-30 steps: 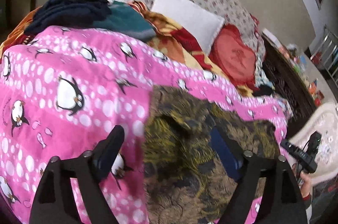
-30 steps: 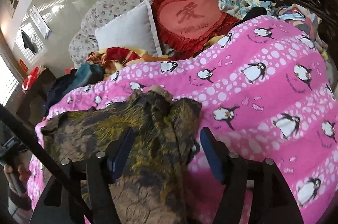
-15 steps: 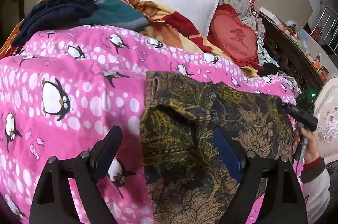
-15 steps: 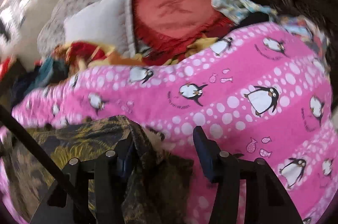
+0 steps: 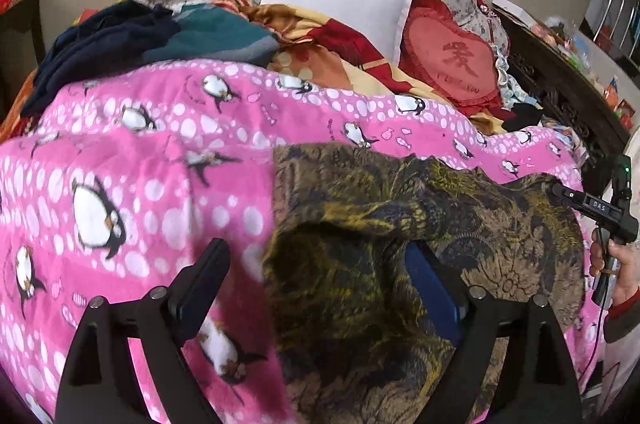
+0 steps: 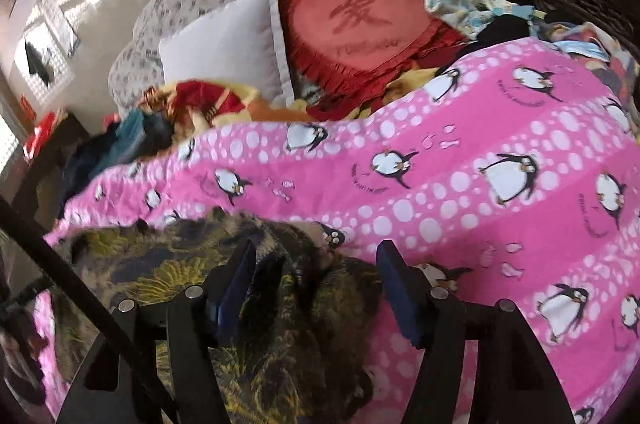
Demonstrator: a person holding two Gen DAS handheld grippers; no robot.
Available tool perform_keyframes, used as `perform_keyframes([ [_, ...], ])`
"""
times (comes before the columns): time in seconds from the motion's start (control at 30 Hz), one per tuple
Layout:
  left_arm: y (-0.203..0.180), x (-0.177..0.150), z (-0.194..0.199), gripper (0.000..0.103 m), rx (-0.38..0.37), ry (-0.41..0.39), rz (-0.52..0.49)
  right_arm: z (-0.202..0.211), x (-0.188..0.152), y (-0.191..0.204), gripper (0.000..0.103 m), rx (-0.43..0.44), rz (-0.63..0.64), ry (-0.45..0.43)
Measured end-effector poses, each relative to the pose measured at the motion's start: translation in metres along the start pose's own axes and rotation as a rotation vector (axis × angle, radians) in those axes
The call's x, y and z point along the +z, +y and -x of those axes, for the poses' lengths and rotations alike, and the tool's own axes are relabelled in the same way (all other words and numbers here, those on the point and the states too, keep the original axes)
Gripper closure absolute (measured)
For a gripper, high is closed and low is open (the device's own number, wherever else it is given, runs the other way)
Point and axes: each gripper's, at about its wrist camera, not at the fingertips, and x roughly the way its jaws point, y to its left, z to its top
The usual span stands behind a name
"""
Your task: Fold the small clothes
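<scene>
Left wrist | left tool (image 5: 316, 272) open over patterned garment (image 5: 400, 232) | pink blanket (image 5: 160, 160)

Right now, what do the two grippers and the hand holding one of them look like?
Both the left gripper and the right gripper have matte black angular fingers with silver rivets and dark blue pads. In the left wrist view the right one shows a black handle with a small green light and white lettering. The hand on it wears a grey sleeve with a red cuff.
</scene>
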Motion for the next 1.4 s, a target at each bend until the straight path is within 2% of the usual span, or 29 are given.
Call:
perform_keyframes([
  [0.03,-0.003,0.002,0.000,0.014,0.000,-0.006,-0.011,-0.005,0.000,0.002,0.058,0.011,0.000,0.002],
  [0.07,-0.006,0.004,0.000,0.017,-0.003,-0.011,-0.019,-0.009,0.001,0.003,0.086,0.025,0.000,0.008],
  [0.13,-0.012,0.012,0.002,0.051,-0.022,-0.020,-0.035,-0.009,0.002,0.005,0.090,0.022,0.001,-0.014],
  [0.17,-0.014,0.016,0.002,0.075,-0.005,-0.011,-0.042,-0.005,0.003,0.006,0.091,0.026,0.006,-0.028],
  [0.2,-0.015,0.022,0.000,0.090,0.019,-0.006,-0.048,0.000,0.004,0.006,0.092,0.032,0.008,-0.046],
  [0.27,-0.017,0.035,-0.003,0.098,0.009,-0.006,-0.040,0.015,0.008,0.004,0.093,0.049,-0.001,-0.088],
  [0.4,-0.025,0.055,-0.012,0.098,0.018,-0.016,-0.049,0.036,0.017,0.000,0.093,0.064,-0.012,-0.132],
  [0.53,-0.026,0.068,-0.036,0.098,0.071,-0.003,-0.040,0.026,0.021,-0.005,0.093,0.001,-0.041,-0.116],
  [0.6,-0.017,0.067,-0.046,0.098,0.064,0.024,0.014,0.013,0.021,-0.008,0.093,-0.040,-0.037,-0.087],
  [0.63,-0.011,0.064,-0.050,0.098,0.059,0.045,0.035,0.003,0.020,-0.008,0.090,-0.075,-0.019,-0.055],
  [0.73,-0.002,0.054,-0.043,0.092,0.043,0.053,0.044,-0.004,0.014,-0.023,0.058,-0.148,-0.027,-0.029],
  [0.8,0.002,0.048,-0.032,0.069,0.030,0.050,0.036,0.006,0.013,-0.040,0.054,-0.111,-0.083,-0.047],
  [0.83,0.004,0.044,-0.024,0.065,0.016,0.043,0.043,0.012,0.013,-0.044,0.050,-0.103,-0.099,-0.054],
  [0.9,0.007,0.034,-0.007,0.045,0.002,0.029,0.057,0.024,0.012,-0.048,0.047,-0.109,-0.106,-0.074],
  [1.0,0.007,0.017,0.013,0.042,-0.019,0.014,0.052,0.037,0.017,-0.049,0.043,-0.048,-0.135,-0.093],
  [1.07,0.006,0.007,0.020,0.041,-0.038,0.026,0.047,0.036,0.020,-0.055,0.042,0.057,-0.209,-0.085],
  [1.1,0.005,0.000,0.025,0.041,-0.044,0.033,0.042,0.030,0.023,-0.061,0.041,0.165,-0.254,-0.038],
  [1.13,0.005,-0.005,0.027,0.041,-0.046,0.037,0.038,0.026,0.024,-0.062,0.042,0.190,-0.278,-0.016],
  [1.23,0.002,-0.027,0.035,0.040,-0.064,0.058,0.013,0.034,0.020,-0.055,0.041,0.065,-0.223,-0.050],
  [1.33,0.003,-0.045,0.035,0.034,-0.073,0.084,0.011,0.040,0.015,-0.057,0.040,0.040,-0.236,-0.072],
  [1.4,0.003,-0.055,0.032,0.034,-0.074,0.105,0.012,0.043,0.018,-0.063,0.030,0.031,-0.260,-0.099],
])
